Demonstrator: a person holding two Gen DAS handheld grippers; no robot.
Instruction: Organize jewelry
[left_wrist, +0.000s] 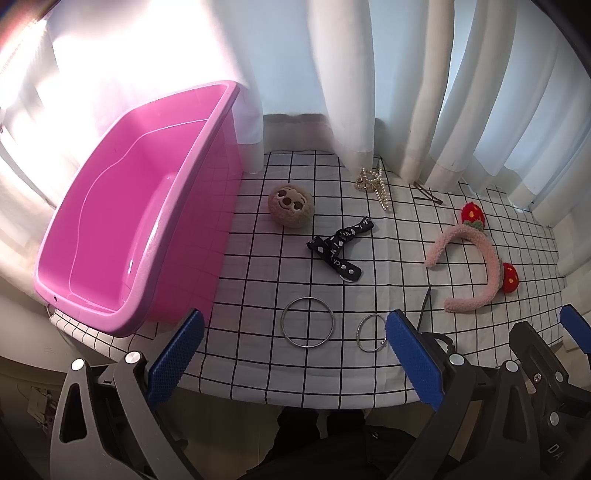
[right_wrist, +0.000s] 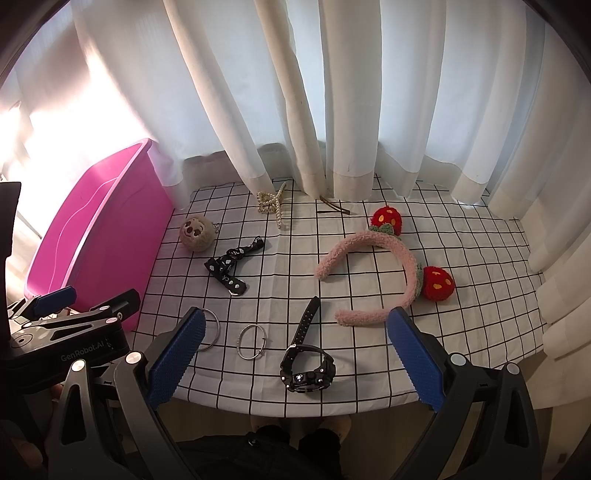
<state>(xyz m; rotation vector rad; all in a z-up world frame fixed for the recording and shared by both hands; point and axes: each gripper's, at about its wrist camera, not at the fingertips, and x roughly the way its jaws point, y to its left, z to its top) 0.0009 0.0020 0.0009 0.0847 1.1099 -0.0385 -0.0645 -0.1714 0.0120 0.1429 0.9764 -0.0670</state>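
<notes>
An empty pink bin (left_wrist: 122, 236) (right_wrist: 92, 236) stands at the table's left. On the checked cloth lie a large silver ring (left_wrist: 307, 326) (right_wrist: 212, 328), a smaller bangle (left_wrist: 371, 332) (right_wrist: 252, 341), a black watch (right_wrist: 308, 369), a black printed ribbon (left_wrist: 340, 245) (right_wrist: 232, 266), a plush face ball (left_wrist: 290, 206) (right_wrist: 197, 233), a pearl hair claw (left_wrist: 373, 182) (right_wrist: 271, 205) and a pink strawberry headband (left_wrist: 476, 266) (right_wrist: 384, 266). My left gripper (left_wrist: 295, 354) hovers open near the table's front edge above the rings. My right gripper (right_wrist: 295, 354) is open above the watch.
White curtains (right_wrist: 332, 110) hang close behind the table and along its right side. Thin brown hairpins (right_wrist: 334, 208) (left_wrist: 428, 194) lie by the curtain hem. The table's front edge (right_wrist: 295, 410) is just below the grippers. The left gripper's body (right_wrist: 66, 332) shows at the right wrist view's left.
</notes>
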